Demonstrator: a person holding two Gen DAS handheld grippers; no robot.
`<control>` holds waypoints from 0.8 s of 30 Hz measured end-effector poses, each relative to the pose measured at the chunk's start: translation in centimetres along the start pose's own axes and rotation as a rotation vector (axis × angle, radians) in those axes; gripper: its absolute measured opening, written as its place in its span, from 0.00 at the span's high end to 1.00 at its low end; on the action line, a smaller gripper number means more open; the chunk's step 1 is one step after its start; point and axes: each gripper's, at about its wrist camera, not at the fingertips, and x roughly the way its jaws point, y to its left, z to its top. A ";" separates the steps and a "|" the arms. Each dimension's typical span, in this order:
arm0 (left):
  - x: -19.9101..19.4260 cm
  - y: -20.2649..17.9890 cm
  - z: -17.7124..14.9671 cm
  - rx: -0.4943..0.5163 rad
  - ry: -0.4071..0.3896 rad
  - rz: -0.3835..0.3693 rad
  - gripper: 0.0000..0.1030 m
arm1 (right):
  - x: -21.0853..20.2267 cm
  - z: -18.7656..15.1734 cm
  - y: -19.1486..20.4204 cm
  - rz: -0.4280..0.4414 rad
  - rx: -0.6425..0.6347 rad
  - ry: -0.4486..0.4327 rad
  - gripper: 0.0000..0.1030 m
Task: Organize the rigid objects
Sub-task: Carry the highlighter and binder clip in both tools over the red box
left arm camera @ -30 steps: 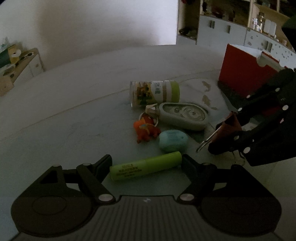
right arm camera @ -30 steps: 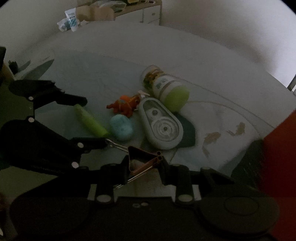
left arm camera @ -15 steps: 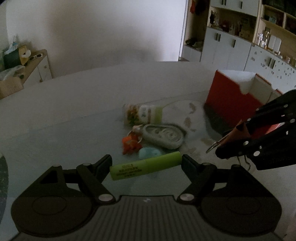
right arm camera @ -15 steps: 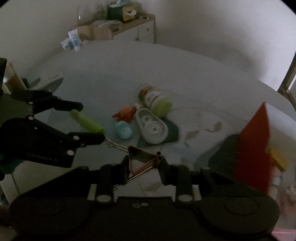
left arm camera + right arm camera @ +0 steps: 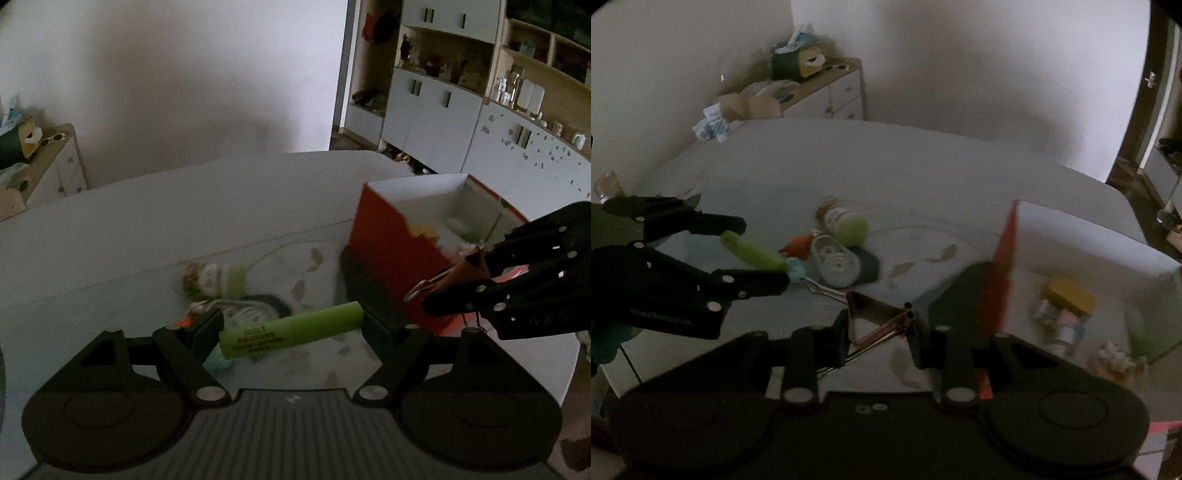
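Note:
My left gripper [image 5: 293, 326] is shut on a green tube [image 5: 291, 334], held crosswise above the table; it also shows in the right wrist view [image 5: 753, 254]. My right gripper [image 5: 881, 326] is shut on a copper binder clip [image 5: 879, 317], which also shows in the left wrist view [image 5: 458, 271] beside the red box [image 5: 391, 258]. On the table lie a green-capped bottle [image 5: 844, 225], a white tape dispenser [image 5: 836, 260], an orange toy [image 5: 796, 247] and a blue oval [image 5: 798, 271].
The red box with white inside [image 5: 1006, 251] stands at the table's right and holds a yellow block [image 5: 1069, 297] and small items. A dresser [image 5: 827, 92] stands by the far wall. Cabinets [image 5: 461, 122] line the right side.
Both grippers have risen well above the table with their objects and moved right toward the red box. The items on the table look smaller and farther off.

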 end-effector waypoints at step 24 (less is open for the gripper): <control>6.3 -14.4 6.7 0.061 -0.009 -0.023 0.20 | -4.4 -2.7 -14.3 -0.039 0.036 -0.022 0.71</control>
